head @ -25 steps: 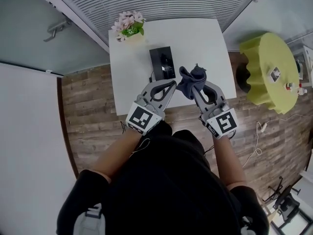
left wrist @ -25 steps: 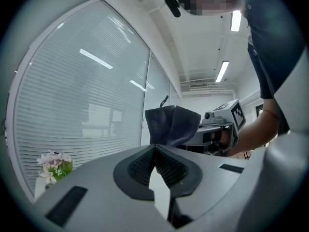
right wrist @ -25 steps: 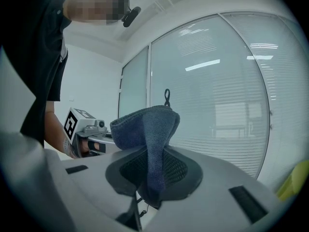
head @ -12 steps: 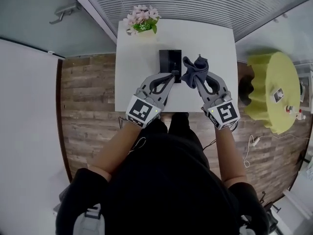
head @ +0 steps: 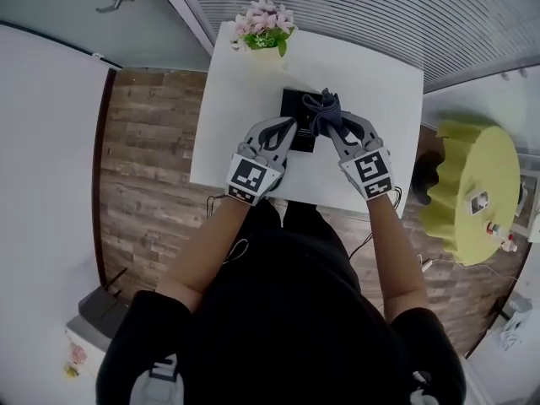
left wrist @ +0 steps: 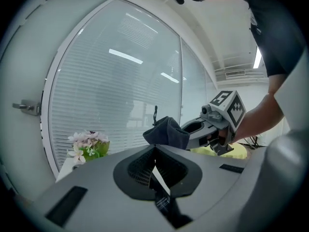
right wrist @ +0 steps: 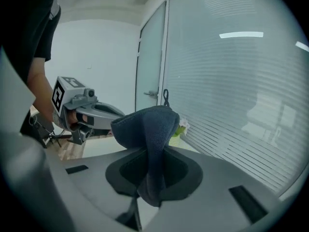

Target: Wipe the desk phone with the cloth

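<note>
Your right tool (head: 331, 123) pinches the dark grey cloth (head: 322, 108) by a fold, with the bunch just over the black desk phone (head: 295, 108) on the white worktop (head: 232, 142). If you drag hard, the phone may skid. Your left tool (head: 291, 126) is pressed together and empty, and doesn't look braced against it. Both forearms reach forward, with the tools converging over the phone.

From where I stand I count two grippers, the left gripper (head: 289, 127) and the right gripper (head: 332, 125); one cloth (head: 324, 110); one desk phone (head: 296, 104); one pot of flowers (head: 265, 25); two surfaces, a white surface (head: 380, 83) and a round yellow-green surface (head: 472, 184); one person (head: 287, 310)
</note>
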The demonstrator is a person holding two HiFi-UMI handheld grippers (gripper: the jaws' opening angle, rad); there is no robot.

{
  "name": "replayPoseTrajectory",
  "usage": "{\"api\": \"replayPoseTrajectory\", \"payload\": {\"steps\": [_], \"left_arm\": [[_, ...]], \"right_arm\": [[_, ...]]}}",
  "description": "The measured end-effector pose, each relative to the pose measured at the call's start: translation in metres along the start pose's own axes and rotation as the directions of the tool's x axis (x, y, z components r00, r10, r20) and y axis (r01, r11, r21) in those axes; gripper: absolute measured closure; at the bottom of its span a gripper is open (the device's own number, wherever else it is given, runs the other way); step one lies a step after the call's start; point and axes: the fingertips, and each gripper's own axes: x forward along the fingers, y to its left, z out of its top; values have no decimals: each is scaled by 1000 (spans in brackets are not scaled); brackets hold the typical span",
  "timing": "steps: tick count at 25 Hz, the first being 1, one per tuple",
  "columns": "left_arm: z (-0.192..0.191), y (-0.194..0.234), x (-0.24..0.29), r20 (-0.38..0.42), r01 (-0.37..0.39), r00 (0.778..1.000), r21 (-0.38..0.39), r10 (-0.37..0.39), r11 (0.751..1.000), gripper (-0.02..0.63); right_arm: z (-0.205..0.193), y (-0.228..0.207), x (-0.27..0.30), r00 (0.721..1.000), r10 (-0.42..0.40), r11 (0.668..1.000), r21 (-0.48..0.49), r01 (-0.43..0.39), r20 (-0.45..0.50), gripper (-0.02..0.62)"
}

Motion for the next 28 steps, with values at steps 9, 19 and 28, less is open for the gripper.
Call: {"api": "replayPoseTrajectory", "payload": {"steps": [9,19,28], "left_arm": [[-41,31,28,-75,-119,991,-57,115,991,597],[-66,41,26,-121,-195,976,-96,183,976,597],[-77,35,26,-134,-195,974,-100,181,976,597]], "right_arm": [[-55,-27,84,959,68,968,-214,-130,-277,526],[-95,-23,122,917,52,891,-396,-222,-396,526],[-106,-7,117,907,67,870,-420,-257,-415,528]]}}
